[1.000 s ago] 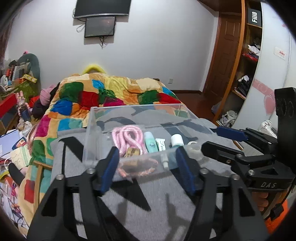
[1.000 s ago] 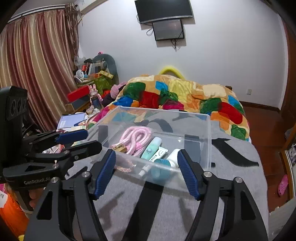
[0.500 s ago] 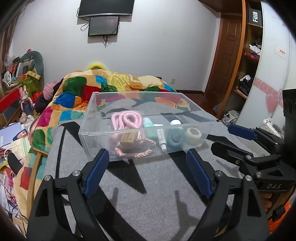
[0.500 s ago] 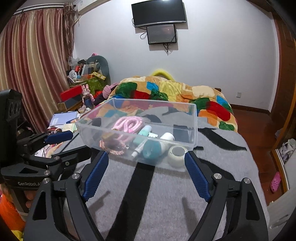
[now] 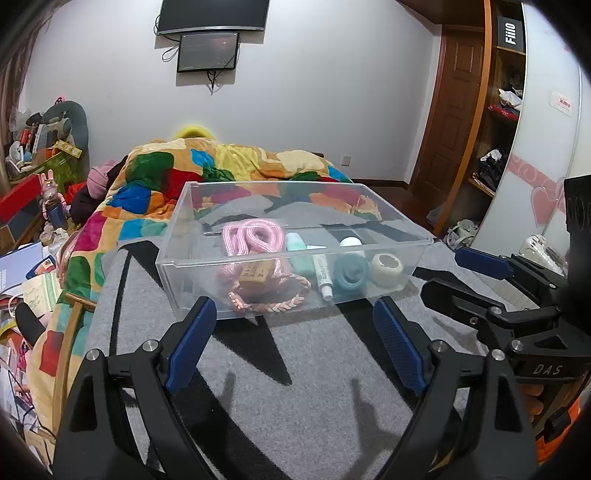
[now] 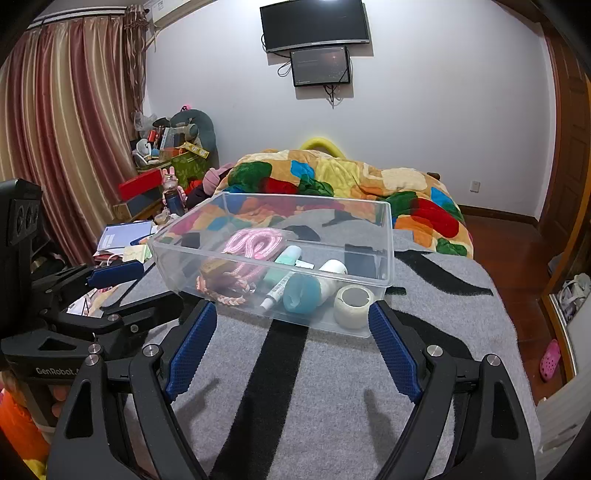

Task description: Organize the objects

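Bright, even indoor light; sharp centre, fisheye-bent dark corners.

A white wall (image 6: 443,110) carries two screens (image 6: 317,44) above the bed (image 6: 351,177); striped curtains (image 6: 66,140) hang to its left, a wooden door (image 5: 454,110) to its right.

At the upper right of the left wrist view, a black sign (image 5: 510,28) on the shelf reads "Fiii0". The right gripper (image 5: 476,275) body at lower right bears "DAS". In the right wrist view, the left gripper (image 6: 122,291) body at lower left reads "GenRobot".
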A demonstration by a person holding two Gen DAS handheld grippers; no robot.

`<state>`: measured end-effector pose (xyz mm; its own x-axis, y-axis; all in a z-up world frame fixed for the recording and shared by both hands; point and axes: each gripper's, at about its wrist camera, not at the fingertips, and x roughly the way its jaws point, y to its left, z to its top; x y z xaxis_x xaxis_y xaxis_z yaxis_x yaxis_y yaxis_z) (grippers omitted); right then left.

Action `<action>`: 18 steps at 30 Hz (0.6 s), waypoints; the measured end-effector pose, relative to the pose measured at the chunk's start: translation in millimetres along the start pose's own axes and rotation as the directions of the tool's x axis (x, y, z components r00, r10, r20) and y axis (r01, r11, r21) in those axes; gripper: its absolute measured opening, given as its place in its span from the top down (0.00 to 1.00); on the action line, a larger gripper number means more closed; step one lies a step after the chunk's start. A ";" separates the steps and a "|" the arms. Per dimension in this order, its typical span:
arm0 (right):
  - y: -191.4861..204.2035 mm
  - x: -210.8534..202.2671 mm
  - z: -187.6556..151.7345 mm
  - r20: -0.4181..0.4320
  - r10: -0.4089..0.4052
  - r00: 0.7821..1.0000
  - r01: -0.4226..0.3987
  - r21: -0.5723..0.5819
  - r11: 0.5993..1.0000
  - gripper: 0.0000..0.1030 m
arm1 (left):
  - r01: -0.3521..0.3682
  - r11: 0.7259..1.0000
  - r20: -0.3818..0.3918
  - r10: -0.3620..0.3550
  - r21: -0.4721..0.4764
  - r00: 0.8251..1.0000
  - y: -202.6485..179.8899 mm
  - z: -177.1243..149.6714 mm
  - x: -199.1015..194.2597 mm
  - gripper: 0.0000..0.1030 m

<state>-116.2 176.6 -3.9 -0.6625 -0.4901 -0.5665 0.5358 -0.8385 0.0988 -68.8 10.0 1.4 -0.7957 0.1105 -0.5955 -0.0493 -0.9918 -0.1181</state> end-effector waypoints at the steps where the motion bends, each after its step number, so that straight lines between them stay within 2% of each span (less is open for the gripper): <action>1: -0.1 0.6 0.3 -0.001 0.001 1.000 -0.001 0.002 1.000 0.20 | 0.000 1.000 0.000 0.000 0.000 1.000 0.1 0.1 -0.2 0.14; 18: -0.4 -1.0 -0.5 0.001 0.006 1.000 -0.006 0.006 1.000 0.20 | 0.002 1.000 -0.016 -0.002 -0.008 1.000 1.6 -2.6 -0.2 0.11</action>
<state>-115.6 177.5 -3.8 -0.6601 -0.4951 -0.5650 0.5362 -0.8372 0.1072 -67.1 8.6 -0.7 -0.7857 0.1132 -0.6082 -0.0455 -0.9910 -0.1257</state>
